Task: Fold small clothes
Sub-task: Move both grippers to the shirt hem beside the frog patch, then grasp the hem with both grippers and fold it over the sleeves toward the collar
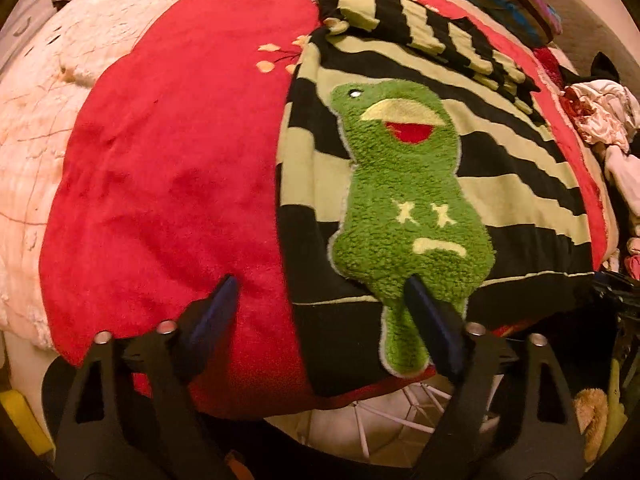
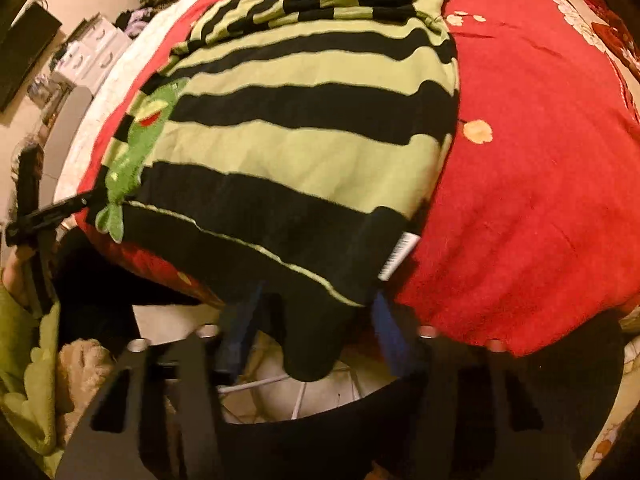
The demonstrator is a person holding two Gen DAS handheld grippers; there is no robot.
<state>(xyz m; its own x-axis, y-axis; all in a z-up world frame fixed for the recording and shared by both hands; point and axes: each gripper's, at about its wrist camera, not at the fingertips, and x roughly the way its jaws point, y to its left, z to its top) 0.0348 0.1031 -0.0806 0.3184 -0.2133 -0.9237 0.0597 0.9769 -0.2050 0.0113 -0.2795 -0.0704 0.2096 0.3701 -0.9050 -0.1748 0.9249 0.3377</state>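
A small green-and-black striped top lies spread flat on a red blanket that covers a bed, its hem at the near edge of the bed and a sleeve folded across its far end. A fuzzy green frog patch runs down its front. In the left wrist view, pale quilted bedding shows at far left, then bare red blanket, then the top on the right, with a heap of light clothes at the far right edge. The left claw stands wide: one blue fingertip rests on the bare blanket, the other on the frog patch near the hem, and nothing is pinched between them. In the right wrist view, the left claw appears at far left by the frog patch; the striped top fills the middle, and red blanket lies to the right. The right claw is at the hem corner near a white tag, its blue fingers narrowed on either side of a hanging flap of black hem; whether they actually press the cloth cannot be told.
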